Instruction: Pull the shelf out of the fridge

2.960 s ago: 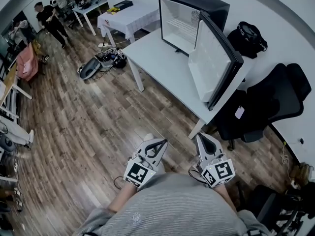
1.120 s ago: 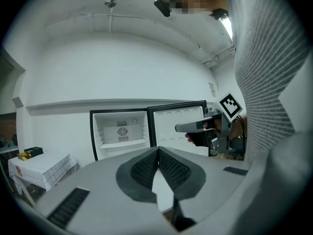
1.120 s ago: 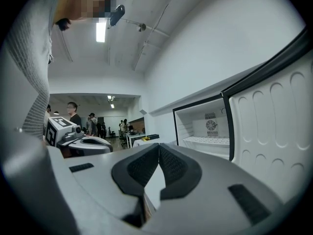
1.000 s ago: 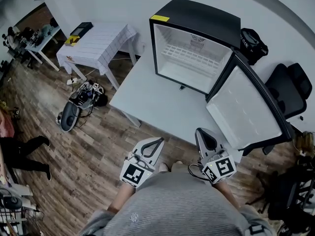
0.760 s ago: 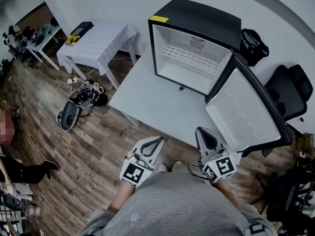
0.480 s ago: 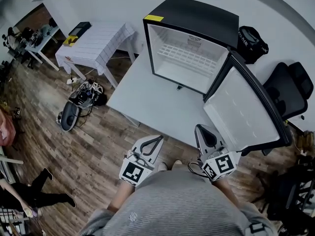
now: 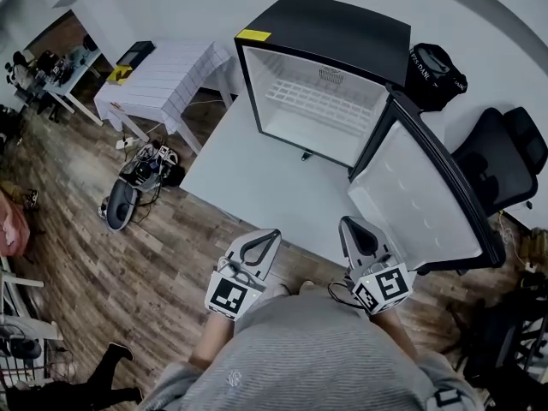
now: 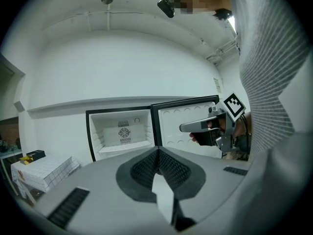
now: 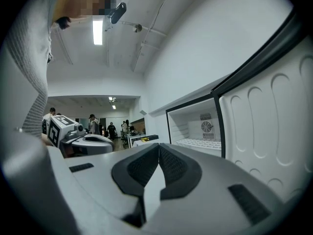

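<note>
Evenly, coolly lit from a ceiling strip light [image 9: 98, 32]; heavily fisheye-bent at edges, dark-cornered in both gripper views, soft close up.

At the lower centre, the grey left gripper [image 7: 272, 235] and grey right gripper [image 7: 346, 223] point forward side by side, fingers [image 8: 142, 169] pressed together, empty.

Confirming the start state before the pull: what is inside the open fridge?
A white wire shelf spans the fridge interior, with a vent on the back wall. No food shows. The space under the shelf's rear is covered.
</note>
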{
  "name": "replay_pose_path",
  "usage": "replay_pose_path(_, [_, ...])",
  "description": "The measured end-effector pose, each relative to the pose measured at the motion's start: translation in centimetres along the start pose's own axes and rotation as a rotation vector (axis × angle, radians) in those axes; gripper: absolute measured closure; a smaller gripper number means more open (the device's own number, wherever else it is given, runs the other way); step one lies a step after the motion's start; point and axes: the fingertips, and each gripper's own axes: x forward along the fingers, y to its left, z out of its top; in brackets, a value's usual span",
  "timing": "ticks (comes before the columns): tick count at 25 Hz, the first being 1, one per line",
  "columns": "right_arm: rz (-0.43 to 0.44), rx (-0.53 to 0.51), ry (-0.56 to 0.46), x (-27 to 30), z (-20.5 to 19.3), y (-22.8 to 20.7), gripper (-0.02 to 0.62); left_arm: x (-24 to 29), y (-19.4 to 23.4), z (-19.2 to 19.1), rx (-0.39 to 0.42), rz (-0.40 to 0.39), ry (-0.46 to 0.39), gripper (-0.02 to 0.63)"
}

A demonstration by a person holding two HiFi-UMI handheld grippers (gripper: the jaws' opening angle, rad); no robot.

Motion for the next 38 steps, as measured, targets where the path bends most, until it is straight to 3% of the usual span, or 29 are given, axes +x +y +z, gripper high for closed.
replay_pose_path(7, [-0.006, 0.006, 0.003, 0.7, -0.6, -1.8, 0.584, 1.2, 1.0, -0.7, 0.023, 0.006, 0.019, 0.595])
replay_pose_path(13, [-0.055, 0.009, -0.002, 1.8, -0.8, -2.9, 0.584, 2.8, 2.7, -1.6, 0.024, -0.038, 0.019, 0.595])
replay_pose_path(20, [-0.157, 0.008, -0.02, 6.4, -0.7, -3.9, 0.584, 6.0, 7.3, -3.0, 0.072, -0.182, 0.031, 0.595])
replay_pose_path(26, [-0.28, 0.023, -0.016, 11.0, -1.0, -4.6, 0.584, 7.8, 11.4, -5.4, 0.039, -0.334, 0.055, 0.595])
replay_pose_path(30, [-0.339, 0.036, -0.015, 13.8, -1.3, -4.9, 0.584, 9.2, 14.2, -6.3, 0.031, -0.399, 0.055, 0.595])
replay_pose_path(38, [-0.458, 0.056, -0.025, 17.4, -1.2, -6.0, 0.584, 12.0, 18.4, -5.6, 0.09, -0.515, 0.029, 0.595])
